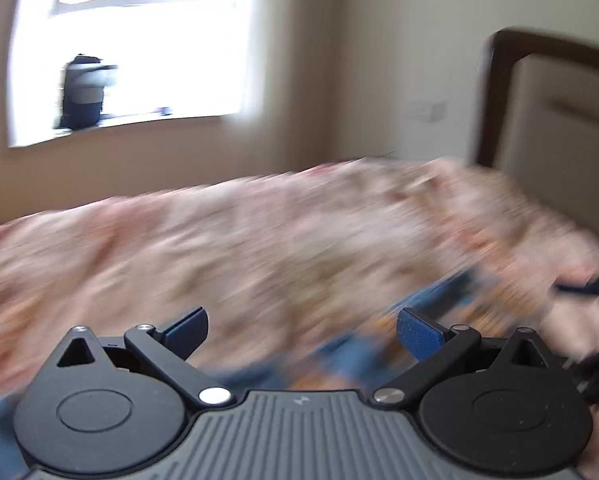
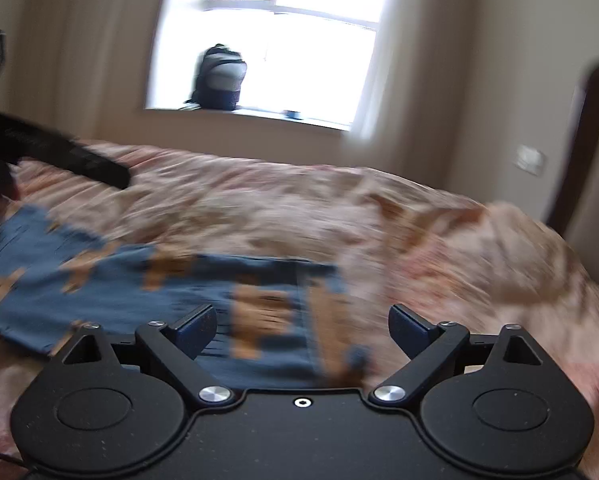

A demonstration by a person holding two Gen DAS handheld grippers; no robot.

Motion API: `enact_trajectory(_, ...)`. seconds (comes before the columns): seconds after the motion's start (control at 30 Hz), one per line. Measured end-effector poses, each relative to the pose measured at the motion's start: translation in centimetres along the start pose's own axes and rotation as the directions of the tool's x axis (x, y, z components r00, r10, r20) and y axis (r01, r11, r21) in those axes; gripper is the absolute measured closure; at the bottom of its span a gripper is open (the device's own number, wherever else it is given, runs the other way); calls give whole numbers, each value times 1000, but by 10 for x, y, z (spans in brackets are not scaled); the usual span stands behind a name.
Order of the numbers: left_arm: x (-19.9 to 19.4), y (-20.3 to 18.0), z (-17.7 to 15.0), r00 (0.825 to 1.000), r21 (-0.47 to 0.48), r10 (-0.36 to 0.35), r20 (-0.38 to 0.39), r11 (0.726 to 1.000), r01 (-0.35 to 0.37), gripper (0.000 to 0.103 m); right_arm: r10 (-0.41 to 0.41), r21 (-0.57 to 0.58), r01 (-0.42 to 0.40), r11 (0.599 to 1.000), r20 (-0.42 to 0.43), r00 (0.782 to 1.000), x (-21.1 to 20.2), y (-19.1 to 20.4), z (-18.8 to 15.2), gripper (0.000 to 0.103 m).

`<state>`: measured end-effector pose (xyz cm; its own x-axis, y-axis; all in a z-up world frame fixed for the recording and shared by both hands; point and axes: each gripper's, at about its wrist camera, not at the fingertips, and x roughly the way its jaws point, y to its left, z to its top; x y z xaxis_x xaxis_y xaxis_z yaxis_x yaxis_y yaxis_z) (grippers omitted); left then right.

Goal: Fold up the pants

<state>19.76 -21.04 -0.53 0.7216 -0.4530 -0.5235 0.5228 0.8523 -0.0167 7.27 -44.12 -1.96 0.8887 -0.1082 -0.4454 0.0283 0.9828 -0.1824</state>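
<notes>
Spreading wide, the left gripper [image 1: 302, 332] and right gripper [image 2: 302, 330] both hold nothing. One pair of blue pants [image 2: 147, 292] with orange patches lies flat on the floral bedspread [image 2: 439, 248], blurred by motion, partly hidden behind each gripper. One backpack [image 2: 219, 78] stands on the windowsill.

A blurred view along the right gripper [image 2: 302, 334], its two dark blue-padded fingers [image 2: 195, 330] spread wide apart with nothing between them. Just beyond lie blue denim pants with orange-brown patches [image 2: 179, 300], spread flat on a bed covered by a rumpled pink floral bedspread [image 2: 439, 248]. A black object [image 2: 59, 152], too blurred to identify, reaches in from the left edge. Behind the bed, a bright window [image 2: 299, 40] has a grey and dark backpack [image 2: 221, 78] standing on its sill. A dark wooden headboard [image 2: 591, 128] shows at right
</notes>
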Motion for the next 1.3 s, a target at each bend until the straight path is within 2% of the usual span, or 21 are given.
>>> enact_trajectory(0.07, -20, 16, -26, 997, 0, 73, -36, 997, -73, 0, 63, -60, -63, 996, 6, 998, 4, 21, 4, 3)
enact_trajectory(0.13, -34, 30, -50, 989, 8, 114, -91, 993, -114, 0, 110, -123, -110, 986, -4, 994, 10, 44, 8, 2)
enact_trajectory(0.23, -47, 50, -87, 964, 54, 205, -168, 978, -199, 0, 138, -226, -145, 963, -50, 989, 21, 75, 7, 2)
enact_trajectory(0.33, -74, 77, -109, 969, 17, 184, -166, 983, -184, 0, 54, -302, -81, 950, -98, 994, 32, 74, -4, 1)
enact_trajectory(0.4, -89, 93, -112, 963, 22, 186, -194, 982, -185, 0, -20, -261, -12, 965, -122, 992, 34, 50, -9, 1)
enact_trajectory(0.5, -109, 114, -100, 960, 24, 194, -203, 981, -193, 0, -88, -200, 55, 978, -159, 983, 33, 22, -1, 1)
enact_trajectory(0.57, -112, 123, -85, 970, 7, 189, -154, 982, -190, 0, -83, -221, 57, 974, -112, 990, 31, 26, 14, 1)
enact_trajectory(0.67, -95, 134, -54, 977, -13, 201, -69, 979, -202, 0, 15, -284, -26, 958, -42, 999, 43, 59, 47, 1)
enact_trajectory(0.73, -69, 139, -34, 981, -28, 193, -31, 981, -193, 0, 111, -303, -120, 945, -47, 993, 62, 89, 65, 1)
enact_trajectory(0.83, -20, 148, -15, 977, -45, 201, -73, 978, -205, 0, 223, -341, -246, 907, -107, 969, 98, 132, 73, 1)
enact_trajectory(0.9, 12, 152, -14, 968, -29, 222, -118, 973, -227, 0, 239, -380, -271, 884, -131, 962, 117, 146, 69, 1)
enact_trajectory(0.93, 25, 154, -18, 960, -10, 241, -143, 970, -245, 0, 219, -395, -254, 883, -133, 967, 125, 147, 66, 1)
enact_trajectory(1.0, 41, 161, -32, 941, 32, 288, -179, 958, -287, 0, 160, -383, -203, 901, -141, 977, 138, 131, 60, 1)
enact_trajectory(1.03, 43, 167, -37, 942, 24, 287, -174, 958, -287, 0, 123, -359, -167, 918, -142, 982, 142, 116, 57, 1)
enact_trajectory(1.1, 38, 181, -44, 952, -53, 258, -164, 962, -270, 0, 59, -318, -101, 943, -138, 989, 144, 78, 50, 1)
enact_trajectory(1.2, 21, 197, -44, 957, -150, 252, -142, 950, -273, 0, 33, -240, -67, 968, -143, 989, 139, 27, 43, 1)
enact_trajectory(1.3, -10, 204, -46, 957, -215, 279, -83, 932, -291, 0, -5, -100, -5, 995, -101, 995, 129, 9, 47, 1)
